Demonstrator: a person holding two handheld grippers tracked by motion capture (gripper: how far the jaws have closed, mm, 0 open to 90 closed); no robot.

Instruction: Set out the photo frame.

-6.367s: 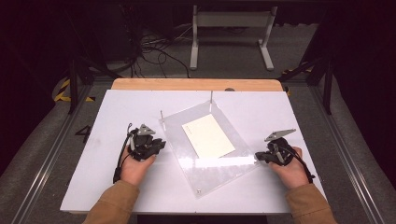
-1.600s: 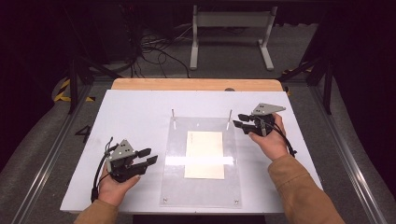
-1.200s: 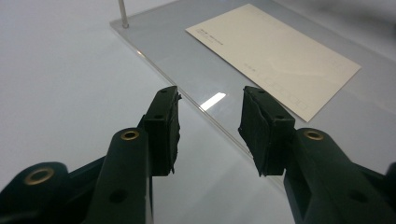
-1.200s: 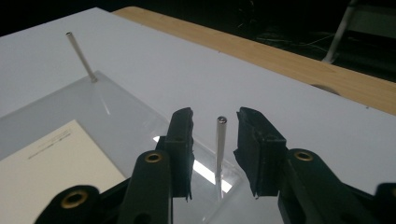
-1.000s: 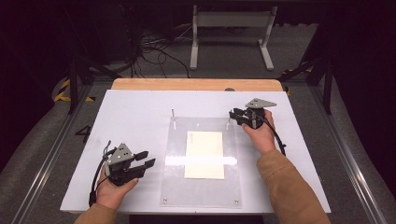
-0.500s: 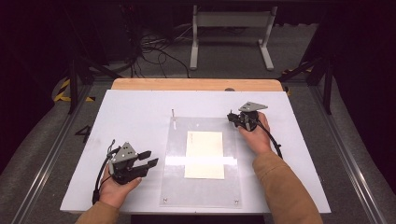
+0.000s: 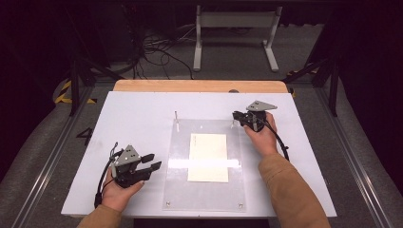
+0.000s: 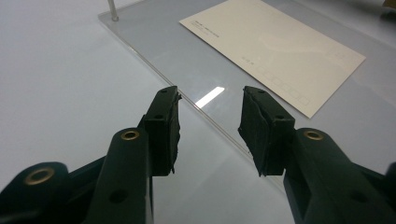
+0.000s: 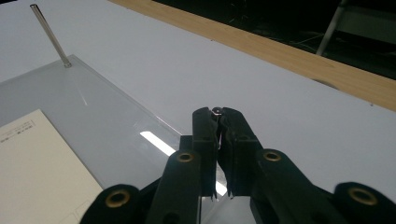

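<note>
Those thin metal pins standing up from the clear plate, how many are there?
2. One pin stands free at the clear plate's far left corner. The other pin is at the far right corner, gripped between the right tongs, mostly hidden by them.

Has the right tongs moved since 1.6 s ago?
Yes. The right tongs moved left to the clear plate's far right corner and have just been closing on the metal pin there; the plate stayed put.

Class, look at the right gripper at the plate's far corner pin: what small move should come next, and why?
Probably lift the pin straight up. The right gripper has just closed on it at the far corner of the clear acrylic plate, whose other far pin stands free. The left gripper waits open beside the plate's edge.
</note>
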